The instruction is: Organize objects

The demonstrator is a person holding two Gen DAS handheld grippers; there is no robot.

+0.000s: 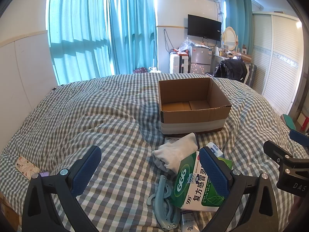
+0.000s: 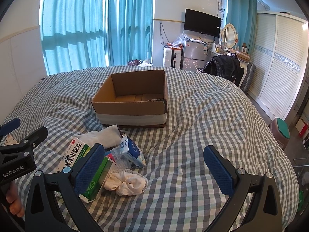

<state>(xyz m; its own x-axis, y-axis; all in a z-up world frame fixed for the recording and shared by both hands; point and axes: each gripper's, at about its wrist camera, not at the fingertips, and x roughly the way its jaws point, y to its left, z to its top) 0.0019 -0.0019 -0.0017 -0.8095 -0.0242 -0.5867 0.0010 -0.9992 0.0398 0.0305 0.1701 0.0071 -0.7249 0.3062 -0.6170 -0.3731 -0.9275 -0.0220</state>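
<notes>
An open, empty cardboard box [image 1: 193, 106] [image 2: 131, 100] stands on the checked bed. In front of it lies a pile: a green-and-white medicine box [image 1: 195, 185] [image 2: 77, 154], a folded white cloth [image 1: 177, 152] [image 2: 104, 137], a light-blue hanger [image 1: 164, 203], a blue Vinda tissue pack [image 2: 131, 150] [image 1: 214, 148], a crumpled white sock [image 2: 127, 182] and a small tube [image 1: 188, 222]. My left gripper [image 1: 150, 166] is open above the bed, its right finger beside the medicine box. My right gripper [image 2: 154, 168] is open, its left finger over the medicine box.
A patterned phone case [image 1: 26, 167] lies at the bed's left edge. Beyond the bed are teal curtains [image 1: 100, 29], a fridge [image 1: 199, 59], a chair with a black jacket [image 2: 224, 67] and a white wardrobe [image 2: 280, 63]. A stool [image 2: 282, 133] stands at the right.
</notes>
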